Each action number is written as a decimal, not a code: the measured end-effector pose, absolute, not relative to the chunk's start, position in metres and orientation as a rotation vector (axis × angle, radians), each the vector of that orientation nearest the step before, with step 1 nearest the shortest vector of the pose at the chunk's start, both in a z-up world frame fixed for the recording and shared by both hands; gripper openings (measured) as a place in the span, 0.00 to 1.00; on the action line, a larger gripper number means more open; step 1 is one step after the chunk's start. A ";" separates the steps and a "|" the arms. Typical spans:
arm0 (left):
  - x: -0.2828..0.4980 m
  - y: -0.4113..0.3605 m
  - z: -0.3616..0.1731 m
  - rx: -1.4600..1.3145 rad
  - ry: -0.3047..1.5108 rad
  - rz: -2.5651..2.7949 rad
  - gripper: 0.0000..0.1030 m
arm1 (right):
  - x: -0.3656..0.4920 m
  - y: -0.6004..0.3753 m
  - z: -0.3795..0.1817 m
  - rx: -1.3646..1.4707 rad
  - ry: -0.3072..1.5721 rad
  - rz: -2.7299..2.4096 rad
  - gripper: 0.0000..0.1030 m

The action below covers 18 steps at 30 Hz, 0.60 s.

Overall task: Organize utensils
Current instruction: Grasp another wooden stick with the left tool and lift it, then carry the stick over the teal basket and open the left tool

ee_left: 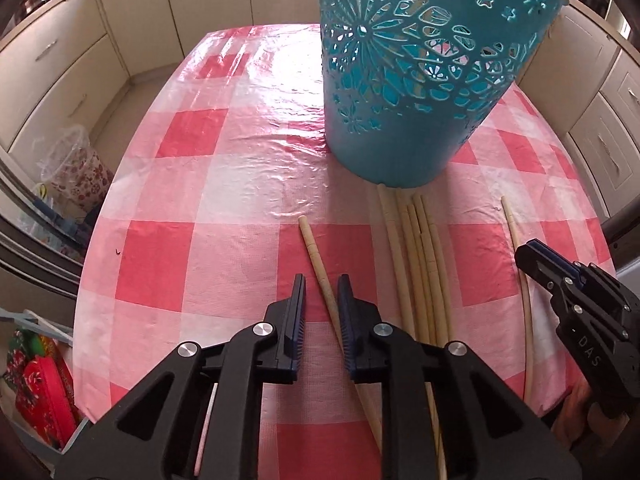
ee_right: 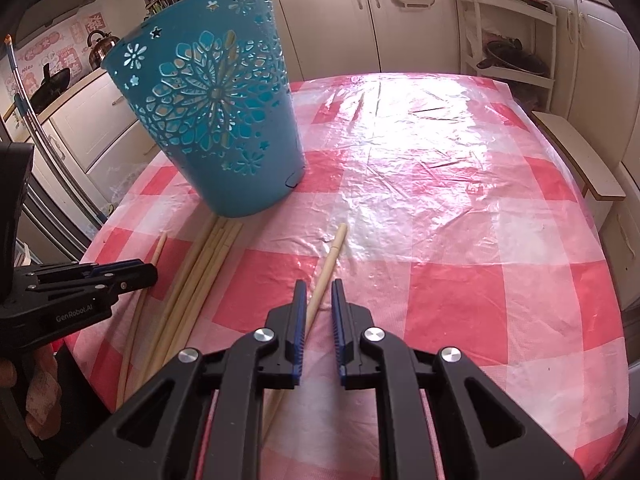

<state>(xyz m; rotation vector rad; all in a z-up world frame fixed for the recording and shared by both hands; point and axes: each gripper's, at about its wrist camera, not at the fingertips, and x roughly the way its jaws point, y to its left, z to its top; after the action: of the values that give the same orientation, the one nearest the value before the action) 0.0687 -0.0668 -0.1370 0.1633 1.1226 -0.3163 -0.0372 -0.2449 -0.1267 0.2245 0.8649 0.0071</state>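
A lone chopstick (ee_left: 316,258) was clamped in the left gripper (ee_left: 321,300), its long axis aimed at the blue basket (ee_left: 416,80). Right gripper (ee_right: 319,304) narrowed on another chopstick (ee_right: 330,258) — basket ahead-left.

A table (ee_right: 460,288) covered in a glossy pink, red and white checked plastic cloth. A teal cut-out basket (ee_right: 216,120) stands on it. Just in front of the basket's base lies a bundle of pale chopsticks (ee_right: 200,264), fanning toward the near edge. One single chopstick (ee_right: 330,258) lies to the basket's right, another chopstick (ee_left: 314,252) to the bundle's left.
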 end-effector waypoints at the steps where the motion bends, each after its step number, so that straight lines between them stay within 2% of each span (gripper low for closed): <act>1: 0.069 -0.069 -0.137 0.176 1.124 -0.308 0.15 | -0.037 -0.244 -0.127 0.220 0.863 0.006 0.13; 2: 0.070 -0.072 -0.137 0.186 1.117 -0.300 0.15 | -0.038 -0.244 -0.127 0.218 0.860 0.005 0.13; 5: 0.070 -0.072 -0.135 0.169 1.103 -0.309 0.05 | -0.038 -0.244 -0.128 0.221 0.851 0.006 0.13; 12: 0.064 -0.040 -0.111 0.045 1.029 -0.296 0.05 | -0.037 -0.247 -0.128 0.241 0.840 0.014 0.14; 18: 0.054 -0.004 -0.041 -0.108 0.805 -0.310 0.05 | -0.038 -0.250 -0.128 0.265 0.836 0.020 0.14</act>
<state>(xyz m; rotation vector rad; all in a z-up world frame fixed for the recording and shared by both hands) 0.0541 -0.0035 -0.0409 -0.1080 0.8048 -0.3095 -0.0377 -0.2495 -0.1279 0.2646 0.8363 0.0200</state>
